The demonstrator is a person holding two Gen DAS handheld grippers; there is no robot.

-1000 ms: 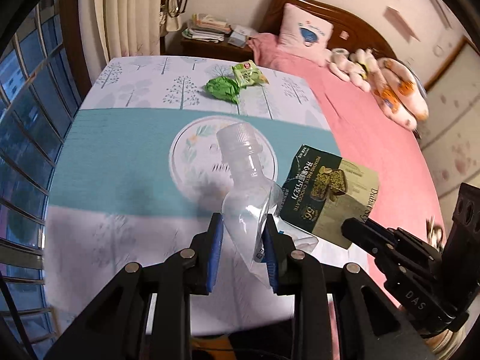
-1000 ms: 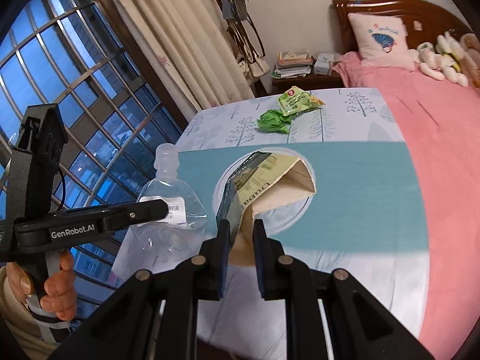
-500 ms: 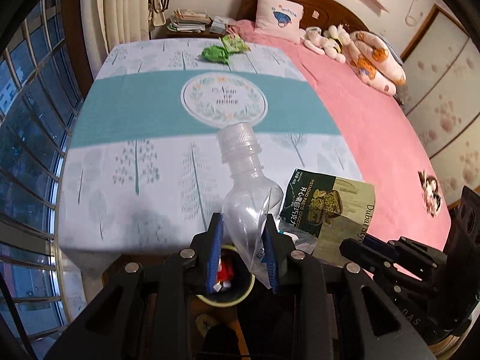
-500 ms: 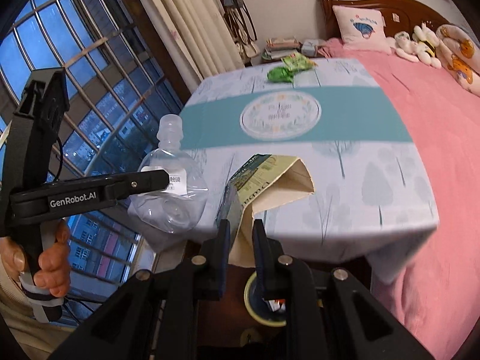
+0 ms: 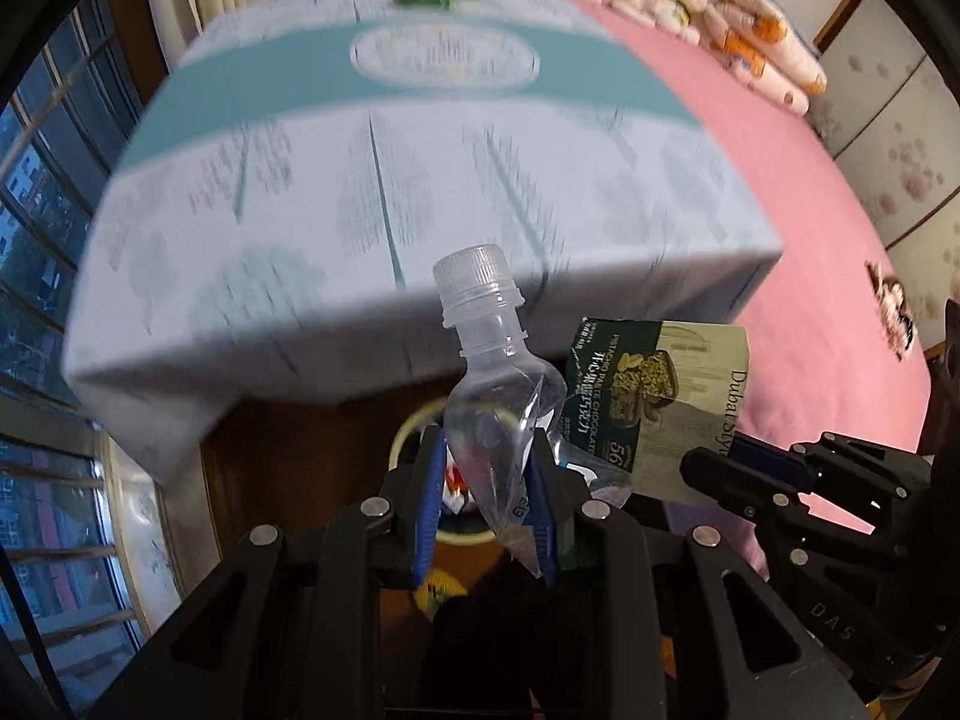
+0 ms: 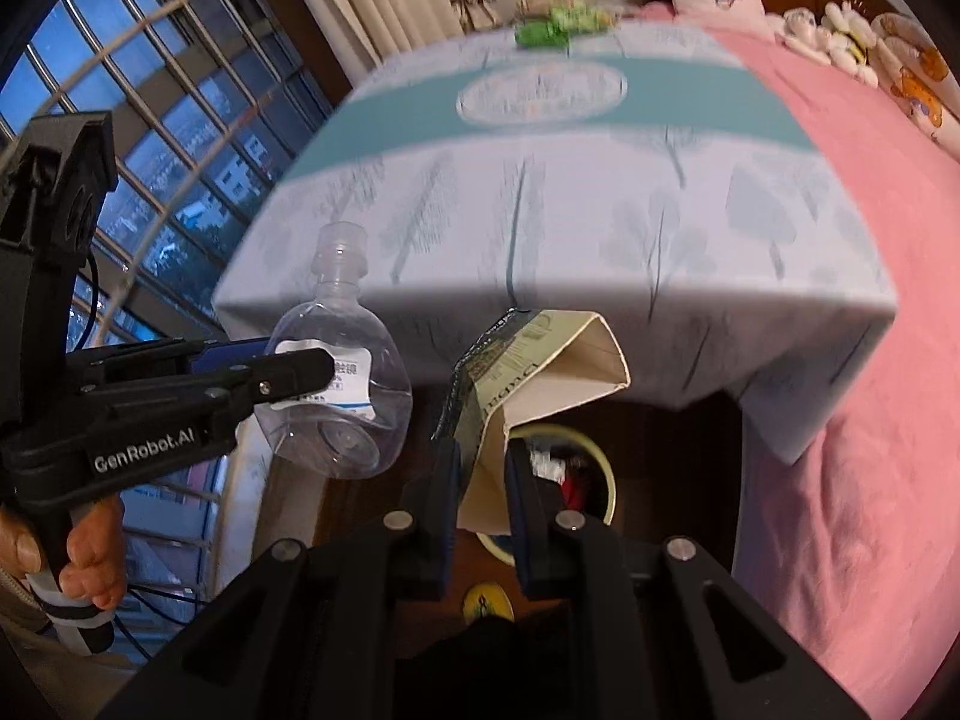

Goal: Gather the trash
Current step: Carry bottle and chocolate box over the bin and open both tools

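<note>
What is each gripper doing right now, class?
Left gripper: shut on the plastic bottle.
Right gripper: shut on the chocolate box.

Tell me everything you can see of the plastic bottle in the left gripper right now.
The plastic bottle is clear, thin and empty-looking, with a ribbed translucent cap screwed on, a ringed neck and a bulbous body bearing a white label with blue edging. Its body is squashed flat where the left gripper pinches it between blue-padded fingers. It points neck-up and away from the camera, held in the air off the table's near edge, above the yellow-rimmed bin on the floor. The chocolate box is close on its right; contact is unclear.
</note>
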